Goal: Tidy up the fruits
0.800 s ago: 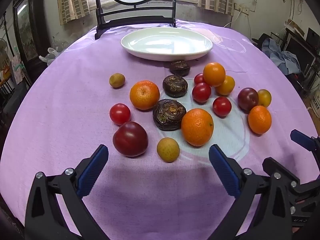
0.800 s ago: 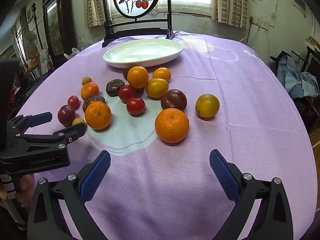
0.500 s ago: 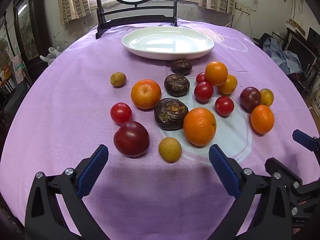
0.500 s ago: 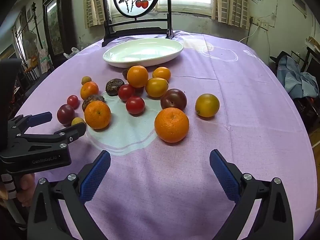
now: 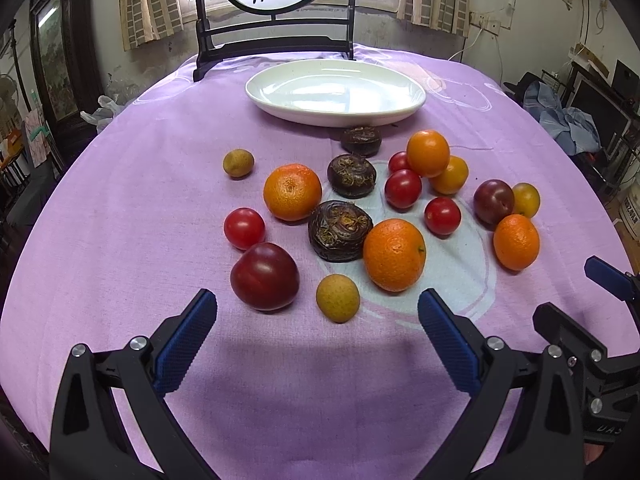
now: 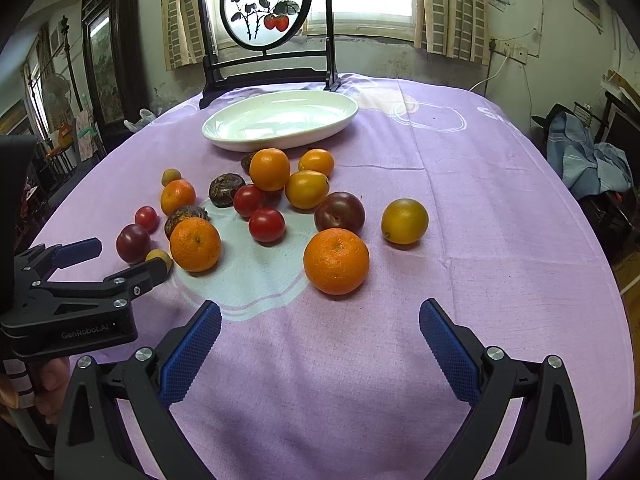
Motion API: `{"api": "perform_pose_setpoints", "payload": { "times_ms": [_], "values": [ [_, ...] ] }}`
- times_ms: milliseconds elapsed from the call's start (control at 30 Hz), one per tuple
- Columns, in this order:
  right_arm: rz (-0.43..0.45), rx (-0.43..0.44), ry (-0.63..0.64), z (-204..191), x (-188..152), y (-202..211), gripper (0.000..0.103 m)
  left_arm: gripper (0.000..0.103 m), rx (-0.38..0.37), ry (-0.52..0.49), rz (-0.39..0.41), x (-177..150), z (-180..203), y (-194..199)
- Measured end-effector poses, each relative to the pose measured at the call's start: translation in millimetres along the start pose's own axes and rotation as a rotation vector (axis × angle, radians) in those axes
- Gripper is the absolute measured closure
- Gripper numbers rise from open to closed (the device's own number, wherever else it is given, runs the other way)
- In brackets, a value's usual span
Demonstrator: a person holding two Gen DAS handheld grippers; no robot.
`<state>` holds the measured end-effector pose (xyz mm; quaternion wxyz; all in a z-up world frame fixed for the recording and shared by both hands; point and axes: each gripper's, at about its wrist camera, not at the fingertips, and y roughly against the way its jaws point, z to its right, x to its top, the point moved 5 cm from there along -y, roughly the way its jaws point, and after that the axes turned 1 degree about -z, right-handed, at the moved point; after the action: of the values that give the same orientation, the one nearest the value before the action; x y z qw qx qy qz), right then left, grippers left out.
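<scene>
Nothing sorted yet, I judge: white plate [image 5: 335, 96] bare, all fruit loose on purple cloth [image 5: 120, 200]. My left gripper [image 5: 318, 318] spread wide, holding nothing. Small tan fruit [image 5: 337, 298] just ahead between its fingers, dark plum [image 5: 265, 276] ahead-left, orange [image 5: 394, 254] ahead-right. My right gripper [image 6: 320, 326] also gaping, unloaded; big orange [image 6: 336, 261] dead ahead, yellow fruit [image 6: 404, 221] beyond, to its right. Plate far ahead of both.
</scene>
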<state>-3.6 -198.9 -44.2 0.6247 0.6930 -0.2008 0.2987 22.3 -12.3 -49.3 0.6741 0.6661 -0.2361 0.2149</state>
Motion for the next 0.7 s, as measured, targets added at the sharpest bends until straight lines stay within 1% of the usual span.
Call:
{"api": "perform_pose_setpoints", "payload": {
  "times_ms": [333,567,700],
  "values": [
    [0.010,0.004,0.002,-0.8,-0.7,0.3,0.003,0.004,-0.003,0.000,-0.009,-1.0,0.4,-1.3],
    [-0.032,0.014,-0.007,-1.6,-4.5,-4.1,0.003,0.004,-0.005,-0.003,-0.015,-4.0,2.0,-2.8],
    [-0.023,0.007,0.000,-1.6,-4.2,-3.7,0.003,0.004,-0.006,-0.002,-0.016,-4.0,2.2,-2.8]
  ]
}}
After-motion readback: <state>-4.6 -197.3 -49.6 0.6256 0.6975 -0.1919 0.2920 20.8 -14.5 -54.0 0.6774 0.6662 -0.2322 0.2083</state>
